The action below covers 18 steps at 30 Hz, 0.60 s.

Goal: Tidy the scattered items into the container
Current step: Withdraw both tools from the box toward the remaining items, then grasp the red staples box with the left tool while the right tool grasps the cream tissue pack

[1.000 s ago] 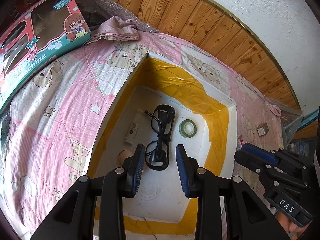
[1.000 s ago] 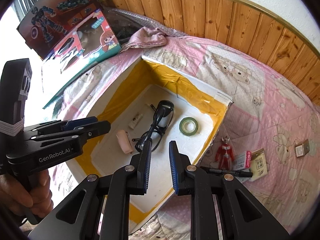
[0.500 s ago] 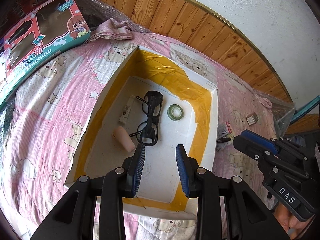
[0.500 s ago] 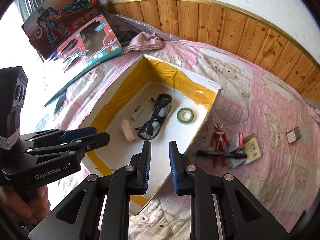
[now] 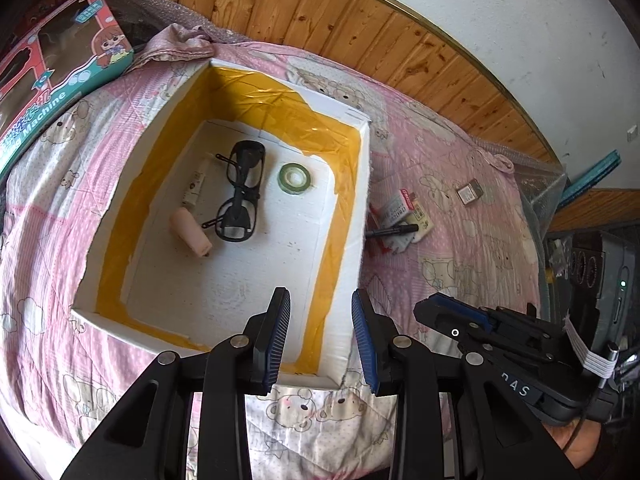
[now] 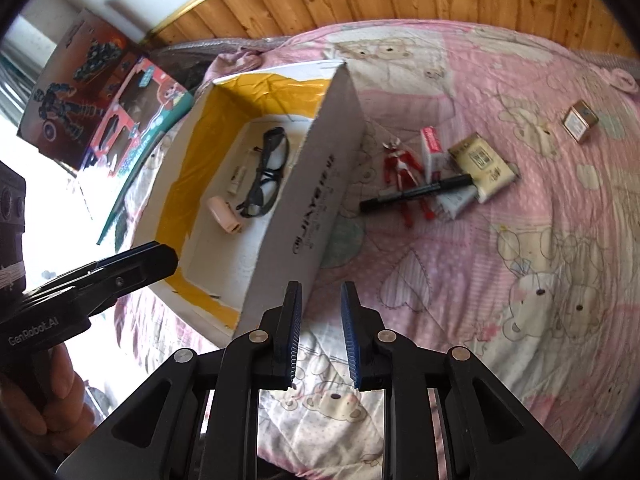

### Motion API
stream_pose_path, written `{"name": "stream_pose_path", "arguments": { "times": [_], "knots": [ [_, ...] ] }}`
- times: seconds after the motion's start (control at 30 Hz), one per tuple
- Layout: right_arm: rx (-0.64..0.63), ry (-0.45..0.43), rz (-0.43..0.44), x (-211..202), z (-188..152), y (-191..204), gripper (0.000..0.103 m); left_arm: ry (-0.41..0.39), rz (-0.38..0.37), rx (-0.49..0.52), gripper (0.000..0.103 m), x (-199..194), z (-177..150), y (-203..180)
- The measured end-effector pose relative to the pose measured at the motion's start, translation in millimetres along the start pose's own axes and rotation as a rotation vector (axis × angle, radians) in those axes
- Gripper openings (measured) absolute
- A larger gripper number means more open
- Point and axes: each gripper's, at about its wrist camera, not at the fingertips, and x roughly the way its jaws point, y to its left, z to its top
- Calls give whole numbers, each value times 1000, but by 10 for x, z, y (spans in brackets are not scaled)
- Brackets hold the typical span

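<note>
Fingers [image 5: 280, 336] apart, box [image 5: 352, 216] holding glasses [image 5: 242, 192], tape [image 5: 295, 177]

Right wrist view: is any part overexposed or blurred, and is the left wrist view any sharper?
Right wrist view: the left edge by the toy boxes is blown out white, and the bedspread looks softly blurred. Left wrist view: evenly lit and sharp, with fisheye bending of the wood panelling.

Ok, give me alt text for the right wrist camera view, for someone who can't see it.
The open, empty right gripper hovers over a pink bear-print bedspread, beside a white cardboard box lined with yellow tape holding black glasses. To the box's right lie a red toy figure, a black marker and small packets.
</note>
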Motion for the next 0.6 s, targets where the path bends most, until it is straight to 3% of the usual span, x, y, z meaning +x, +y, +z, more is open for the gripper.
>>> {"name": "stream_pose_path", "arguments": {
  "times": [0.3,0.6],
  "knots": [
    [159,-23,1,-118,-131,-653,24,56,-40,112,36,285,66,-691],
    [279,-41,53,-122,-50,-1067,25,74,-38,194,41,687,392,-1248]
  ]
}}
